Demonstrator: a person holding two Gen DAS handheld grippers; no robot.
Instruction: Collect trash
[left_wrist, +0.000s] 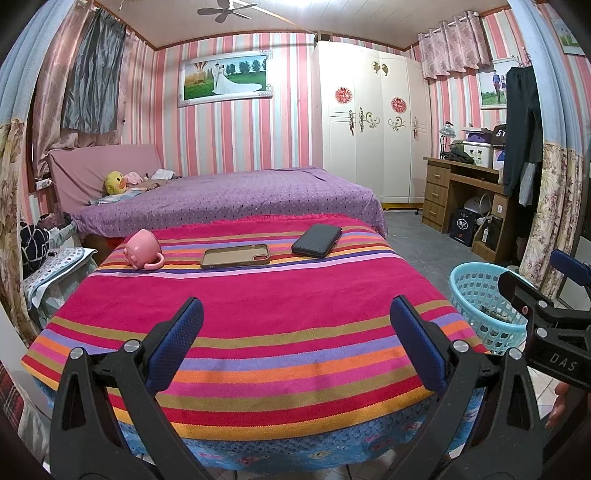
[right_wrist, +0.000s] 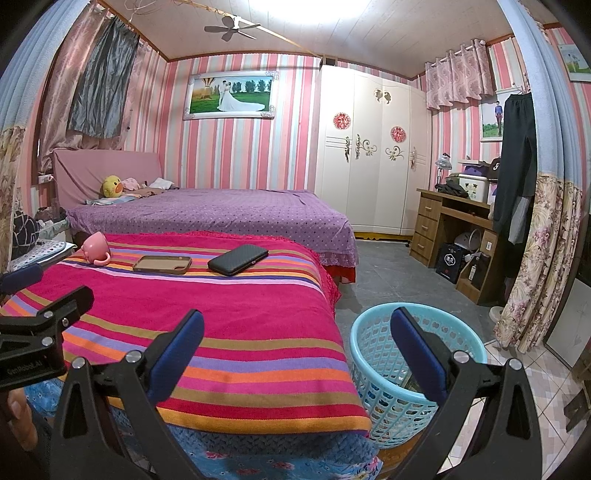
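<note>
Both grippers empty above the striped blanket, basket on the floor to the right.

I hold the left gripper (left_wrist: 295, 343) and right gripper (right_wrist: 297, 350) with jaws spread wide, nothing between them. The blue basket (right_wrist: 360, 343) stands just beside the striped blanket's (left_wrist: 280, 295) right edge; something dark lies inside, possibly trash. Along the far edge lie a pink mug (left_wrist: 142, 248) tipped over, a phone case (left_wrist: 235, 255) and a black wallet (left_wrist: 316, 240).
</note>
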